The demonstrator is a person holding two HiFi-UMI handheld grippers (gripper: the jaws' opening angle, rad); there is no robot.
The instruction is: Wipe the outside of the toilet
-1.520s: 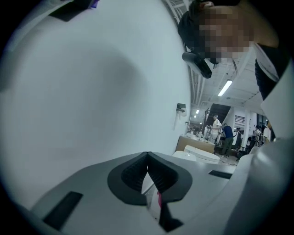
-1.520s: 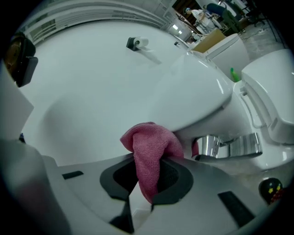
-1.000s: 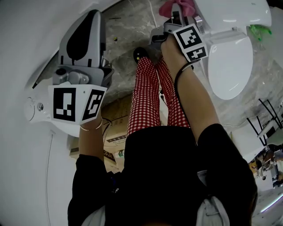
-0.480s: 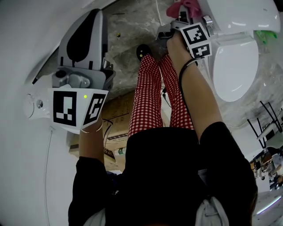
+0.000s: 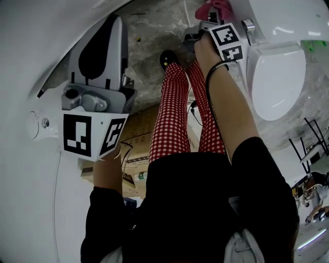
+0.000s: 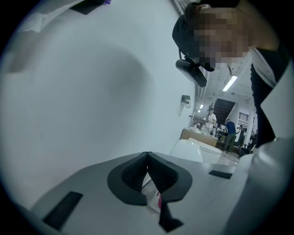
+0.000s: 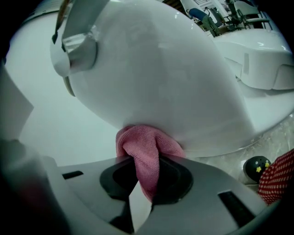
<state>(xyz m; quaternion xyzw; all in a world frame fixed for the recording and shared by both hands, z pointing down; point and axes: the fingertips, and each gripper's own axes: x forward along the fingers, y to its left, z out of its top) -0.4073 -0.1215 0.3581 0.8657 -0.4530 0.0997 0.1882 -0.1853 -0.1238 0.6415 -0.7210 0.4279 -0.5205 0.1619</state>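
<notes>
The white toilet [image 5: 280,77] stands at the right of the head view, lid down, its far edge cut off by the frame. In the right gripper view its rounded outer wall [image 7: 156,78] fills most of the picture. Another smooth white surface [image 5: 25,169] curves down the left side of the head view; it cannot be told what it belongs to. The person's red-checked trousers [image 5: 172,113] run down the middle above a grey marbled floor [image 5: 149,31].

The left gripper [image 6: 147,157] is held away from the toilet, near that white surface, with its dark pads pressed together at the tips and nothing pinched. A scrap of white and pink shows through the gap below them, too small to name.

The right gripper [image 7: 147,172] pinches a pink cloth [image 7: 146,151], whose bunched top touches the underside of the toilet's curve. In the head view the cloth [image 5: 213,7] hides the jaw tips.

A black shoe [image 7: 256,168] sits at the lower right, partly cut off.
</notes>
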